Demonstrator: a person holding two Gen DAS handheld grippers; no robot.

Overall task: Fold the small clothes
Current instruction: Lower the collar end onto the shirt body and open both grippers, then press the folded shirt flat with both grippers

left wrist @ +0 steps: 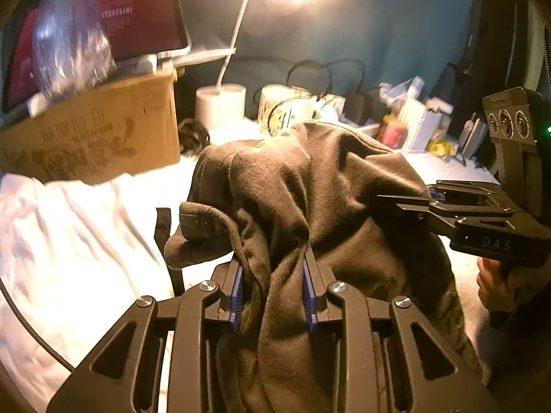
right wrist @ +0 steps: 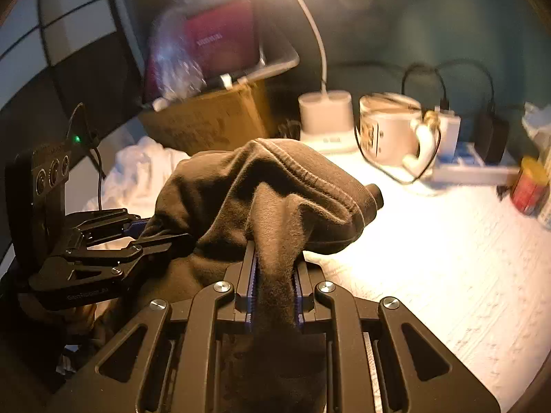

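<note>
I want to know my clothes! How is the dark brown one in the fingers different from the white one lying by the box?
The brown garment is dark; the white cloth is bright. The brown garment is lifted and pinched by both the left gripper and right gripper; the white cloth lies loose on the table, untouched. The brown one shows a drawstring and thick ribbed hem; the white one shows only wrinkles. Both are soft, crumpled and unfolded.

Right claw (left wrist: pixel 401 203): letters "DAS" on its body. Left claw (right wrist: pixel 165 237): faint lettering, perhaps "GenRobot.AI", along its lower edge. Box (left wrist: pixel 96 134): dark printed characters, unreadable. Red screen (left wrist: pixel 137 13): pale text lines, too blurred to read.
</note>
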